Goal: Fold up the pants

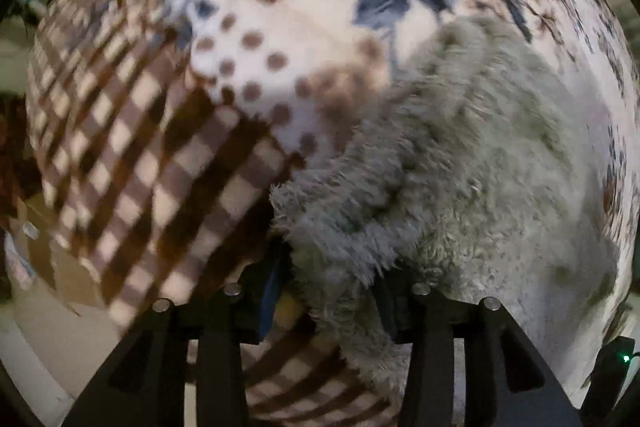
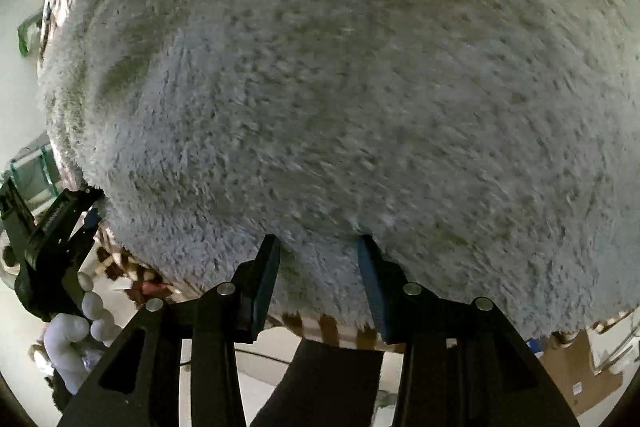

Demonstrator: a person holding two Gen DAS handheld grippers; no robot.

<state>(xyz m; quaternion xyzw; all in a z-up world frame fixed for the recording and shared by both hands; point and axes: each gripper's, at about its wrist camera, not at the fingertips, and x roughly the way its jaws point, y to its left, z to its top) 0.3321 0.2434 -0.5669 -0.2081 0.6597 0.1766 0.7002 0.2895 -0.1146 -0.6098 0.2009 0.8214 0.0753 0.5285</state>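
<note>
The pants (image 1: 460, 163) are grey fluffy fleece and lie on a patterned blanket (image 1: 160, 147). In the left wrist view my left gripper (image 1: 326, 287) has its fingers set around a corner of the pants, with fleece filling the gap between them. In the right wrist view the pants (image 2: 340, 87) fill nearly the whole frame. My right gripper (image 2: 318, 267) has its blue-padded fingers pressed into the near edge of the fleece, fabric between them. The left gripper (image 2: 86, 211) shows at the far left, at the pants' left corner.
The blanket has brown checks, dots and blue leaves and covers a raised surface whose edge (image 2: 328, 331) runs just below the pants. Below is pale floor with cardboard (image 2: 576, 375) at the right and a white stuffed item (image 2: 80, 327) at the left.
</note>
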